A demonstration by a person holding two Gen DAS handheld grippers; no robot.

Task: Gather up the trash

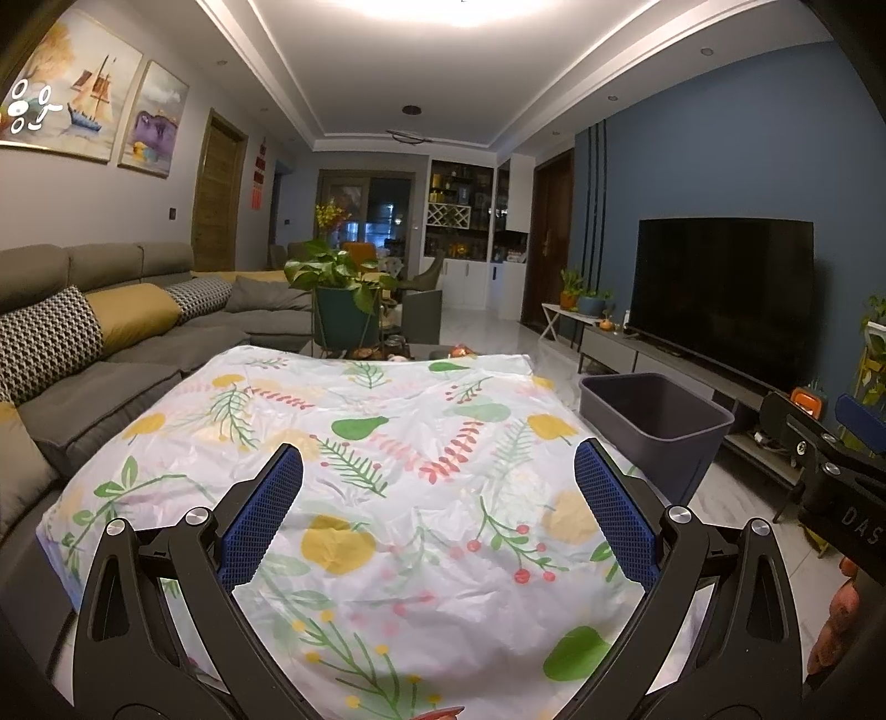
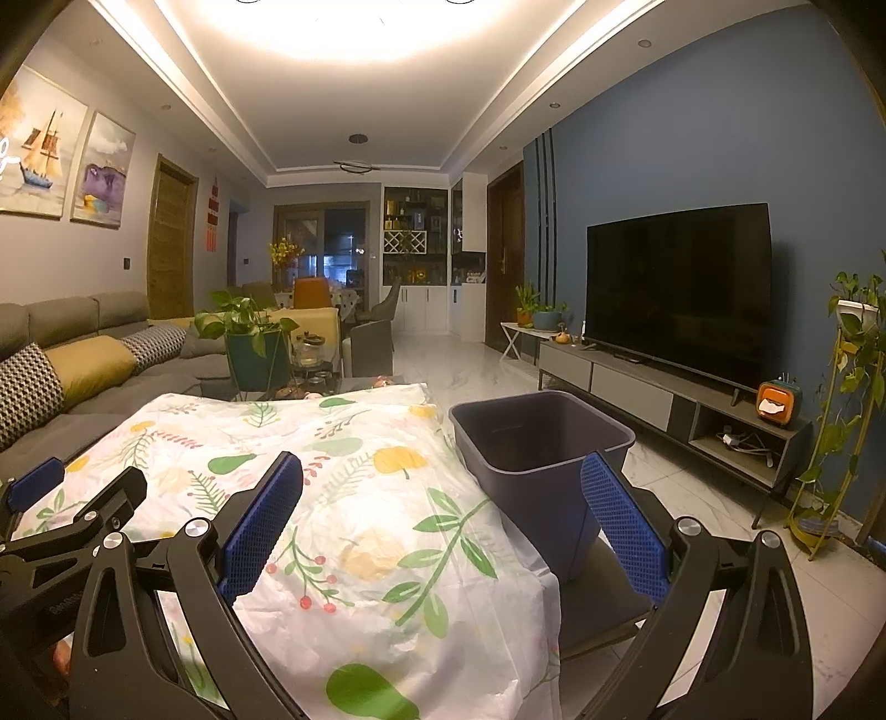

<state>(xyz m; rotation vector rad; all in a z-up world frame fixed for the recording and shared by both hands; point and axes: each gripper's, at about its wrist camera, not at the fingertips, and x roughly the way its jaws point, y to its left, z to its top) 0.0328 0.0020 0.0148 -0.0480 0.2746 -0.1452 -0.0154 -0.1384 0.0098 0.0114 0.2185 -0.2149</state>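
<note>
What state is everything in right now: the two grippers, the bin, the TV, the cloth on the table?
Left gripper: open, holding nothing.
Right gripper: open, holding nothing.
Bin: upright beside the table, no lid, looks empty as far as its inside shows.
TV: off, screen dark.
Tablecloth: spread over the table, wrinkled, no trash visible on it.
Ceiling light: on.

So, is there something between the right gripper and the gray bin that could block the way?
Nothing visible does. The right gripper, wide open and empty, hangs above the table's right edge, over the floral tablecloth. The gray bin stands just ahead, beside the table, its top open. No trash shows on the cloth.
</note>
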